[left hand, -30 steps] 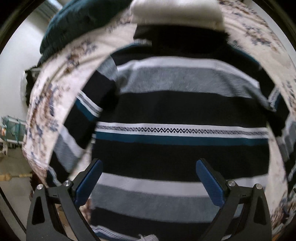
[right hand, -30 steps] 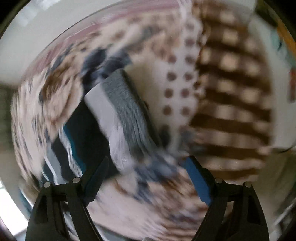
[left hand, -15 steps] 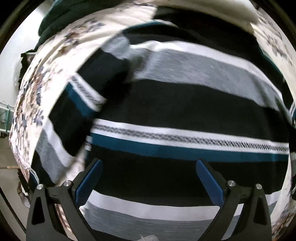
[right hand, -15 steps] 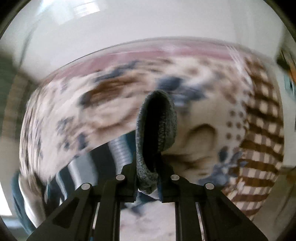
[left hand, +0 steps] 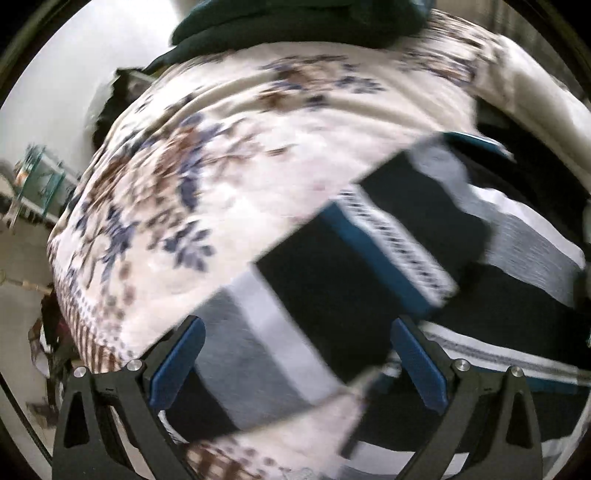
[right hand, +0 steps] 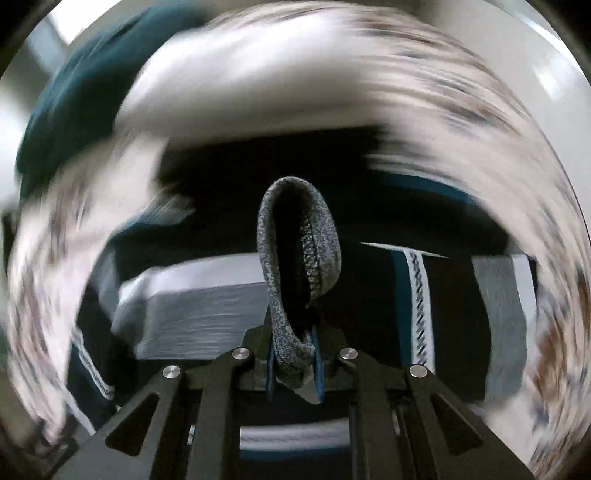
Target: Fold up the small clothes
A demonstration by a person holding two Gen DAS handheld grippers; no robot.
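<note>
Your right gripper (right hand: 295,365) is pinching the gray cuff (right hand: 295,258) of the striped sweater (right hand: 424,295), which loops up just past the tips. Your left gripper (left hand: 299,365) is spread wide over the sweater's sleeve (left hand: 332,266). The sweater lies on a flowery blanket (left hand: 207,177). Farther back sits a dark green cloth (left hand: 295,22).

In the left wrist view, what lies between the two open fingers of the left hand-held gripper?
In the left wrist view, the striped sweater's sleeve lies between the left hand-held gripper's fingers, spread on the floral bedspread; neither finger visibly touches it.
</note>
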